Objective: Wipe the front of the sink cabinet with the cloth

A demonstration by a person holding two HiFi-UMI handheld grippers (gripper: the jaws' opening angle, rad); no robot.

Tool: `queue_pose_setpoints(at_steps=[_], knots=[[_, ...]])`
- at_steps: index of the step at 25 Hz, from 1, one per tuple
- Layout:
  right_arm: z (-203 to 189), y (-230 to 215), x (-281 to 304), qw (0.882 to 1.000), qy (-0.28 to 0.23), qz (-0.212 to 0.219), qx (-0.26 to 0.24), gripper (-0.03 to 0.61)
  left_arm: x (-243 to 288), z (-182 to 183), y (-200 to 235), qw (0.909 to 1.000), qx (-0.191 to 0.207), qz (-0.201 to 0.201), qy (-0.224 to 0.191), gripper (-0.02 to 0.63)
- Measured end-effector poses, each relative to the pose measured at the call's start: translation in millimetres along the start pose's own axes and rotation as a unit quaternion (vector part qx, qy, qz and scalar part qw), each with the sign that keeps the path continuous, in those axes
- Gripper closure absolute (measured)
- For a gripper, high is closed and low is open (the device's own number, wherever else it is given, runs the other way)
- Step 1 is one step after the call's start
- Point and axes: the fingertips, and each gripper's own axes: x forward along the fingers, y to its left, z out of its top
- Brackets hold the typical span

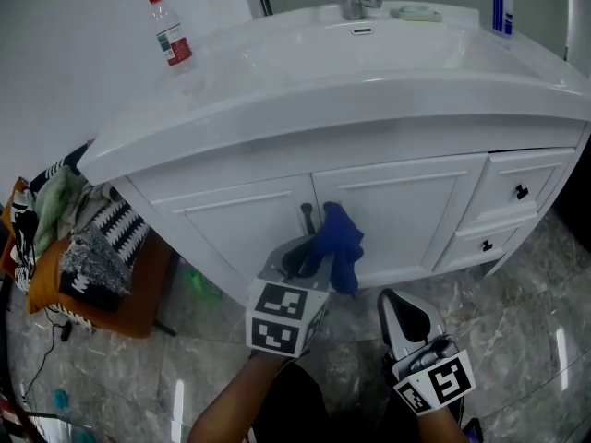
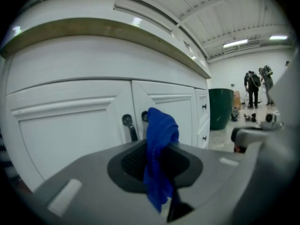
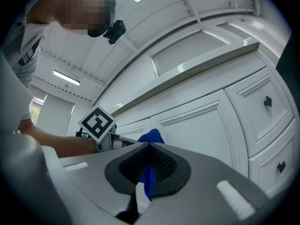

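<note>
Left gripper [image 1: 309, 252] seen clamped on blue cloth [image 1: 338, 240], jaws closed round its bunched middle, loose end hung below. Cloth held at sink cabinet [image 1: 406, 212] front, over seam between two doors, just beside black door handles [image 1: 307, 213]; contact with door not discernible. Right gripper [image 1: 400, 305] held low, at 4 o'clock from cloth, apart from it. Its jaws pressed together; thin blue-white strip seen in seam, nature unclear.
</note>
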Motion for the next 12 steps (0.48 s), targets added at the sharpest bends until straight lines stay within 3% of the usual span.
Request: queue_pose_setpoints(at_steps=[4, 10, 12], knots=[[0.5, 4.8, 4.6, 1.0, 0.001, 0.008, -0.002, 0.58, -7.3, -1.3, 31.1, 0.999, -0.032, 0.029, -0.01, 0.54], [-0.4, 15.3, 8.8, 1.0, 0.001, 0.013, -0.004, 0.58, -11.4, -4.8, 44.8, 0.9983, -0.041, 0.04, -0.01, 0.538], [1.9, 16.8, 9.1, 1.0, 0.0, 0.014, -0.005, 0.58, -16.9, -6.6, 62.8, 0.9963, -0.054, 0.066, -0.016, 0.539]])
